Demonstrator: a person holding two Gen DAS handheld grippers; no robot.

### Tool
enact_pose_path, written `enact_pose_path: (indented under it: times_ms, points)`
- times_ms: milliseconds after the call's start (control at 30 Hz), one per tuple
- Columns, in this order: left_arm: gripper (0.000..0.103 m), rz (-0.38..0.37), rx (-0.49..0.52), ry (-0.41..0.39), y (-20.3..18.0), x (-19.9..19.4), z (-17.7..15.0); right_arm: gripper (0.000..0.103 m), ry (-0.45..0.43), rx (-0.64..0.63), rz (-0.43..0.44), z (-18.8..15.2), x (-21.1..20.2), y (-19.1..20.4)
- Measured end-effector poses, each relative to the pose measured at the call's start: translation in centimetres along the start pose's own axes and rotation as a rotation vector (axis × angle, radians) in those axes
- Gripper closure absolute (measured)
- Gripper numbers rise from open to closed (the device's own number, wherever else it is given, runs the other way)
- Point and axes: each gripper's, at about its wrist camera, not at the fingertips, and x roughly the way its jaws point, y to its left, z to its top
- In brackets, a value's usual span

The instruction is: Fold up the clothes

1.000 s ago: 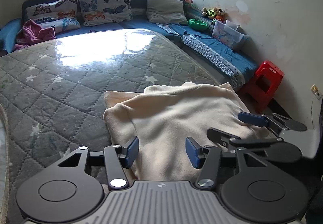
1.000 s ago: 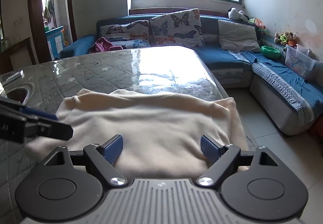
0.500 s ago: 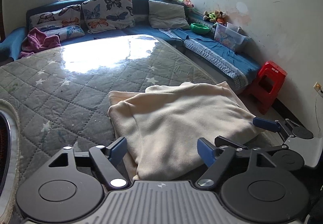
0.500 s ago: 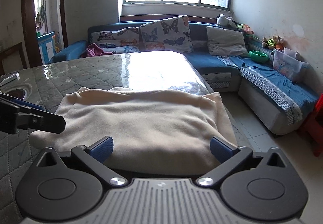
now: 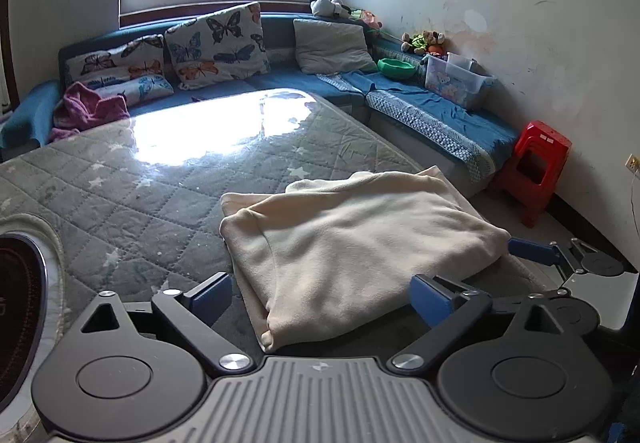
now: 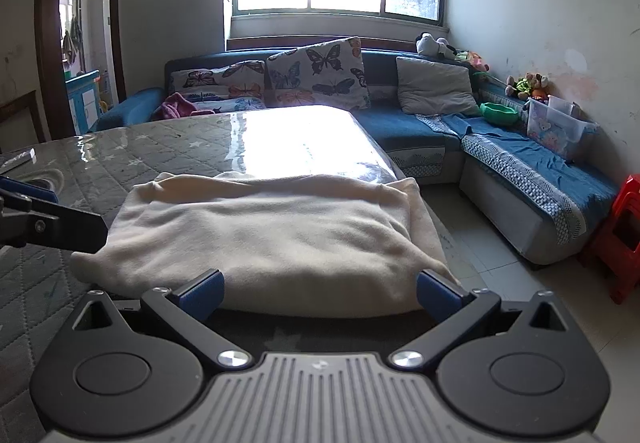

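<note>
Both grippers off cloth: left gripper (image 5: pixel 320 293) jaws opening, right gripper (image 6: pixel 320 293) spread wide, nothing gripped; cream garment (image 5: pixel 352 243) lies folded on table (image 5: pixel 140 195), prob. released to settle.

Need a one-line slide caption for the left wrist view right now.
Left gripper opening, clear of the folded cream garment on the star-quilted table cover; right gripper alongside.
</note>
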Motion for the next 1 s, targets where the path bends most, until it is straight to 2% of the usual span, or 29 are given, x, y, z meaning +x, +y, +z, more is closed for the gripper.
enact_pose_path:
  times_ms: [433,667,1000]
  points:
    - [0.0,0.018,0.02,-0.017,-1.1,-1.7,-0.9,0.0,-0.017,0.064,-0.002,-0.9,-2.3,-0.5]
    - [0.0,0.021,0.02,-0.01,-1.2,-2.2,-2.0,0.0,0.006,0.054,-0.009,-1.3,-2.9,-0.3]
    - [0.0,0.064,0.016,-0.007,-0.8,-3.1,-4.0,0.0,0.006,0.029,-0.031,-1.9,-4.3,0.8]
